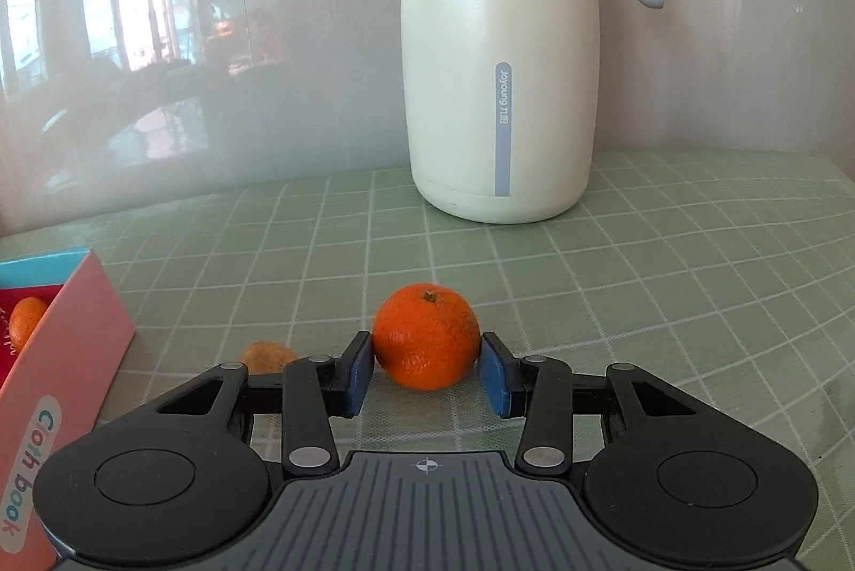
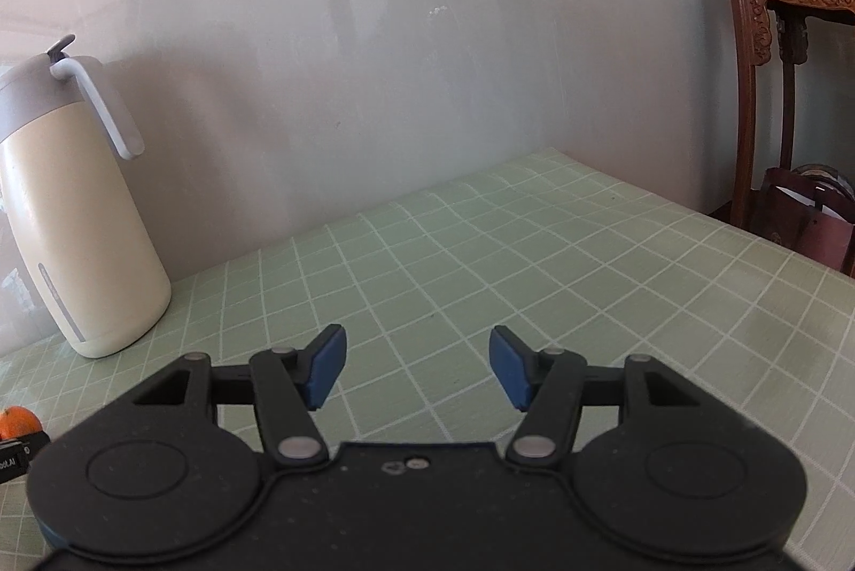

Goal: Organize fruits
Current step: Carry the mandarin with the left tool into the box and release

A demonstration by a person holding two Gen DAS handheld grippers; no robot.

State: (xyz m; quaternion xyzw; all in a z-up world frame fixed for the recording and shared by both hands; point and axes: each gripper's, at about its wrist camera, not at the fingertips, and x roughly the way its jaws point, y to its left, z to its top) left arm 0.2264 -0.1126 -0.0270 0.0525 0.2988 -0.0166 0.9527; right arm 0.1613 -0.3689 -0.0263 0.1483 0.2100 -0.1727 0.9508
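The green tablecloth with a white grid (image 1: 668, 282) covers the table and meets a pale glossy wall. The tall cream insulated jug with a grey lid and handle (image 1: 497, 53) stands upright at the back of the cloth, near the wall.

The pink and blue cardboard box printed "Cloth book" (image 1: 64, 357) lies at the left edge of the left wrist view. One small orange mandarin (image 1: 24, 320) rests inside it.

Left gripper (image 1: 426, 370): angled down toward the cloth. The round orange mandarin with its stem scar up (image 1: 425, 341) sits on the cloth between the two blue pads (image 1: 357, 376). The left pad touches the peel. The right pad stands at the peel's edge; contact there cannot be confirmed. A further, paler mandarin (image 1: 265, 354) lies on the cloth just left of the gripper, partly hidden by the left finger.

Right gripper (image 2: 418, 368): angled down over bare cloth, jaws parted with a wide gap, nothing between the pads and nothing touched. The gripped-side mandarin shows at the far left edge of the right wrist view.
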